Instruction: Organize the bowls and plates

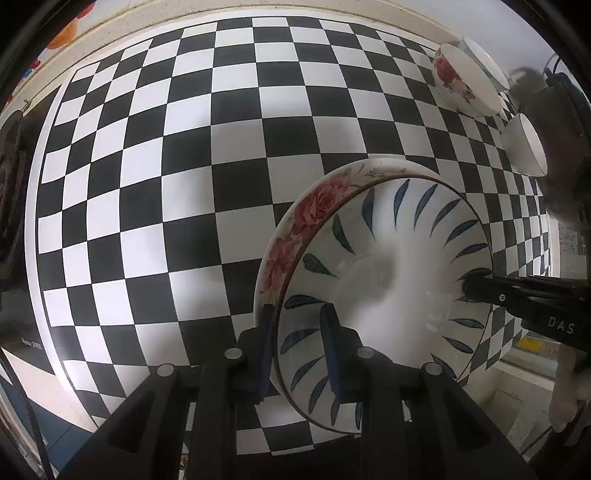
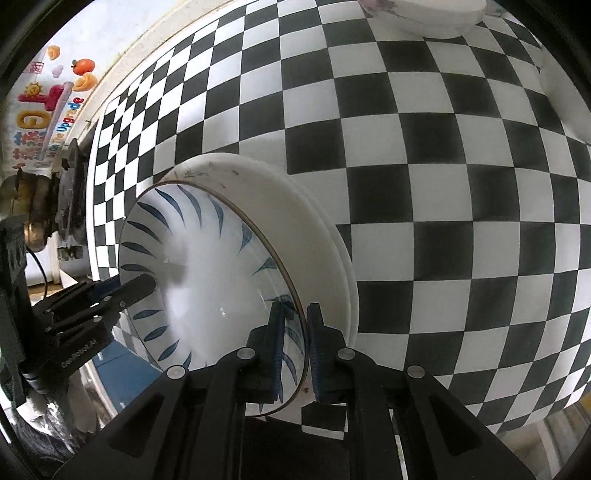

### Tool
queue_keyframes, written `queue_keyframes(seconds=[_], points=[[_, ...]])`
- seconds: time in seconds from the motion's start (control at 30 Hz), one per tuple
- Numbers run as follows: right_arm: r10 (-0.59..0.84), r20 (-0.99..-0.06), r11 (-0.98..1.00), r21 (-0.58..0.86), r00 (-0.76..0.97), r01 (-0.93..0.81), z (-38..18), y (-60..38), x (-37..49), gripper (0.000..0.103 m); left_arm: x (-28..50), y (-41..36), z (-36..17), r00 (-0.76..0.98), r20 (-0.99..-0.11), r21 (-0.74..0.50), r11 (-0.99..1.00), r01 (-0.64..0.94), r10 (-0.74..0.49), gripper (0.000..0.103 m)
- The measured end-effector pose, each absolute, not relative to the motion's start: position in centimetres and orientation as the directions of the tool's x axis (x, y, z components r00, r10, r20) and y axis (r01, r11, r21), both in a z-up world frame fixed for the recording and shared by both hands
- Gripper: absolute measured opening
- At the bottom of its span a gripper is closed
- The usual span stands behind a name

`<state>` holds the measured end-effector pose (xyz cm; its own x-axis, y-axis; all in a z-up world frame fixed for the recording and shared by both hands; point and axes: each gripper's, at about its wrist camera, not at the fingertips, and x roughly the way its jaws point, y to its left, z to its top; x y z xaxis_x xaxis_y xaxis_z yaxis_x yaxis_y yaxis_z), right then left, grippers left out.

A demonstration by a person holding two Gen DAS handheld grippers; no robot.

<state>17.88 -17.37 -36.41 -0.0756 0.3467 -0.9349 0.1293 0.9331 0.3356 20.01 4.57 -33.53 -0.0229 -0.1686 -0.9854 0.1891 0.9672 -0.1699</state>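
Observation:
A blue-leaf bowl [image 1: 388,266] sits nested inside a rose-patterned bowl [image 1: 314,210] on the checkered table. My left gripper [image 1: 299,347] is shut across the rims of both bowls, one finger outside, one inside. My right gripper [image 2: 295,343] is shut on the opposite rim of the blue-leaf bowl [image 2: 192,266], with the white outer bowl [image 2: 306,229] just beyond its outer finger. The right gripper also shows in the left wrist view [image 1: 476,284], and the left gripper in the right wrist view [image 2: 140,286].
A rose bowl [image 1: 461,81] with another bowl behind it [image 1: 484,59] and a plain white bowl [image 1: 524,147] stand at the far right. A white dish [image 2: 436,18] lies at the table's far side. The checkered cloth [image 1: 184,147] covers the table.

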Motion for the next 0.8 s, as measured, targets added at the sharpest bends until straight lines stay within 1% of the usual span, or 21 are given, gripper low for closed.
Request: queue_keyframes(seconds=[0.33,0.37,0.47,0.67,0.8], points=[[0.31,-0.948,0.945,0.299,-0.074,0.135,-36.6,-17.4,17.7,0.015,19.8,3.8,-34.5,-0.042,-0.987,-0.162,0.966,0.203,-0.157,0.022],[0.311,-0.948,0.944,0.3,-0.071,0.139,-36.7,-17.4,17.7,0.015,19.8,3.8,-34.5,-0.041,-0.987,-0.159,0.967,0.201,-0.154,0.023],[0.305,-0.95,0.945,0.294,-0.065,0.141,-36.6,-17.2,17.6,0.015,19.8,3.8,-34.5,-0.045,-0.988,-0.154,0.97,0.19,-0.148,0.024],[0.237,-0.97,0.967,0.229,-0.06,0.114,-36.2,-16.2,17.7,0.018,19.4,4.0,-34.6,-0.061,-0.987,-0.155,0.978,0.142,-0.148,0.028],[0.199,-0.978,0.976,0.193,-0.055,0.098,-36.0,-15.1,17.5,0.025,19.1,3.9,-34.6,-0.061,-0.989,-0.145,0.98,0.138,-0.138,0.028]])
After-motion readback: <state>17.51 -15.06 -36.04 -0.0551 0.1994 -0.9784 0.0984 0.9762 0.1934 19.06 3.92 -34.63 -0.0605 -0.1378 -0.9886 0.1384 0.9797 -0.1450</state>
